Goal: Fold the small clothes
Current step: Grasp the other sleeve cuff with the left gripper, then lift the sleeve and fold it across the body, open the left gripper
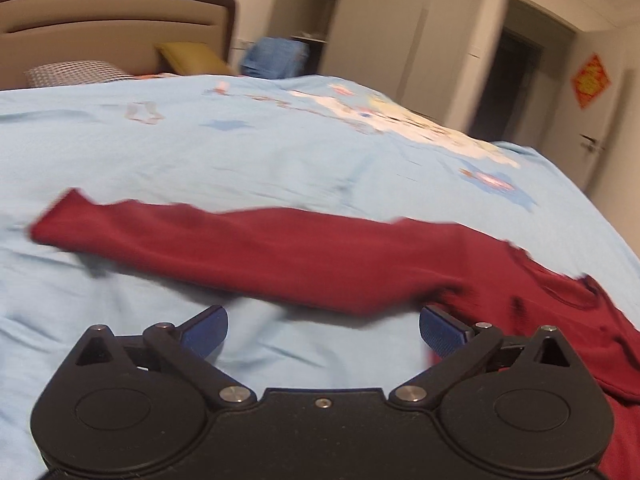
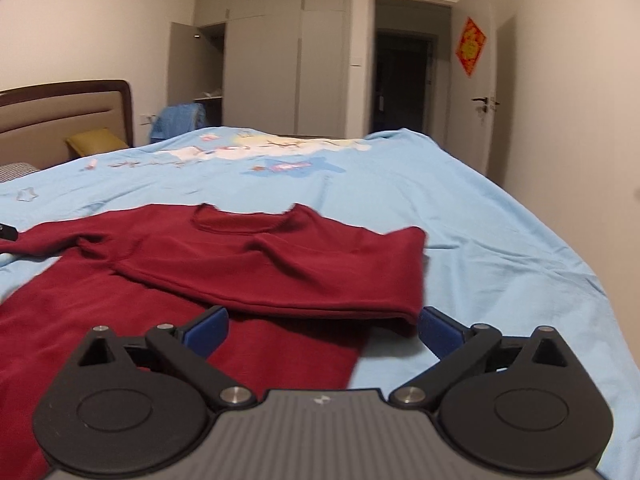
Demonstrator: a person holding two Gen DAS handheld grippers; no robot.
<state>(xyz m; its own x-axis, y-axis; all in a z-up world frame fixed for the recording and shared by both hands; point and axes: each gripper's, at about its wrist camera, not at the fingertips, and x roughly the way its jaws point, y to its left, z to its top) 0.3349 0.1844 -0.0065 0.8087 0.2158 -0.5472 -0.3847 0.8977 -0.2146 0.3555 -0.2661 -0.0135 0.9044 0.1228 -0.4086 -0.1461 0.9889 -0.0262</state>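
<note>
since one sleeve (image 2: 280,276) is already folded across the red top (image 2: 100,332), you've the left sleeve (image 1: 240,252) left; both grippers' fingers (image 1: 206,330) (image 2: 206,330) gape wide, holding nothing.

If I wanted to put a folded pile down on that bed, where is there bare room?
Bare blue sheet lies right of the red shirt, out to the bed's edge, and beyond its collar toward the cartoon print. In the left view, sheet is free past the stretched sleeve. It is crowded near both hand-held grippers, where the shirt lies.
</note>
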